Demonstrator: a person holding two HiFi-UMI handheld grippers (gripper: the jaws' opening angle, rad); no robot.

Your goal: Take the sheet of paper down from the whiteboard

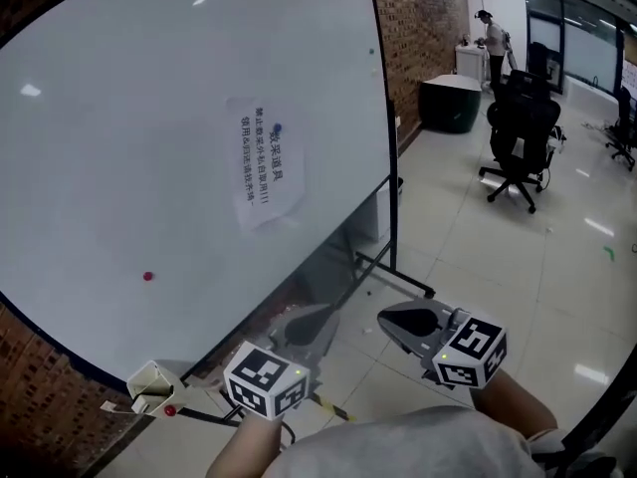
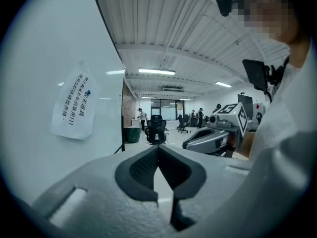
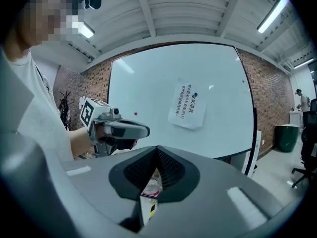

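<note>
Both grippers idle, low and near the person. Left gripper (image 2: 158,151) is fully closed with nothing in it; right gripper (image 3: 157,151) is the same. Sheet of paper (image 1: 267,162) hangs mid-whiteboard (image 1: 109,137), up and far from both, well apart, untouched. The blue dot (image 1: 278,127) at its top edge looks like the magnet pinning it; a red dot (image 1: 148,277) sits lower left, clear of the sheet. Risks from here: the jaws must open before contact, or closed tips will just shove the sheet and crease it. The sheet lies flat on the board, so pinching an edge may slip. Pulling with the magnet still on could tear the top. The board looks free-standing, so a hard push could rock it.
</note>
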